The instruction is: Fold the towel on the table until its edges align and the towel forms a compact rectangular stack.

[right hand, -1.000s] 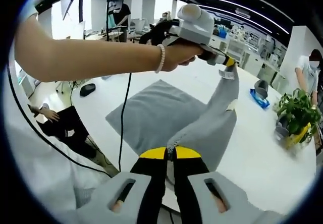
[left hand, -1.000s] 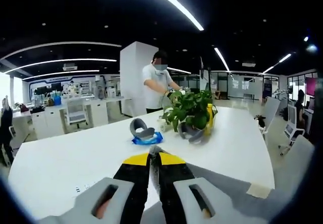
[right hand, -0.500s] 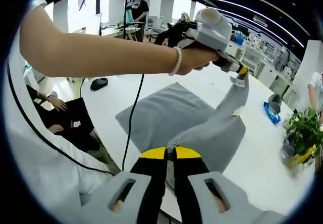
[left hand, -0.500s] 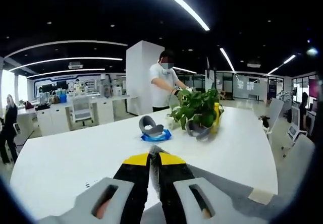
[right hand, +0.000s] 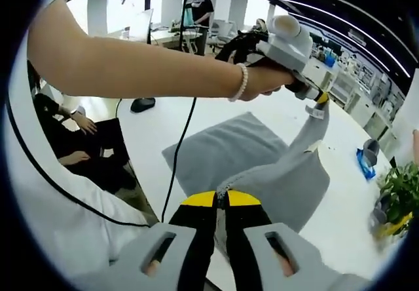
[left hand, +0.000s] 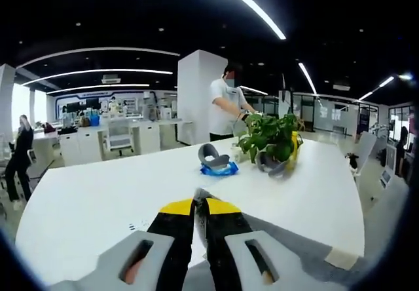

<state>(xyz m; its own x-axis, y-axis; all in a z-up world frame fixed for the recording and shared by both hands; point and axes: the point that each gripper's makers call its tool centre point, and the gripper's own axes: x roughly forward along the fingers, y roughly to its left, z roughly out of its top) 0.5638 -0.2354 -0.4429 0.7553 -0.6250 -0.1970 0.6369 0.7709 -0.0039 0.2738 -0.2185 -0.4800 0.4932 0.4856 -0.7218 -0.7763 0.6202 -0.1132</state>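
The grey towel [right hand: 226,148] lies partly flat on the white table [right hand: 340,222], and its near side is lifted into a slanted fold [right hand: 288,176]. My right gripper [right hand: 221,196] is shut on the towel's near edge. A hand holds my left gripper [right hand: 319,100] higher up, where it pinches a raised corner with a white tag. In the left gripper view, my left gripper [left hand: 200,199] is shut on that grey corner, and more of the towel [left hand: 288,242] hangs down to the right below it.
A potted plant [left hand: 273,135] and a blue pack with a grey object [left hand: 218,167] stand at the table's far end, near a standing person [left hand: 227,107]. A black cable [right hand: 178,153] hangs over the table edge. A black mouse [right hand: 143,104] lies on a desk behind.
Both views have shifted with the hands. In the right gripper view the towel, the left gripper and the plant have slid to the right. Both grippers stay shut on the towel.
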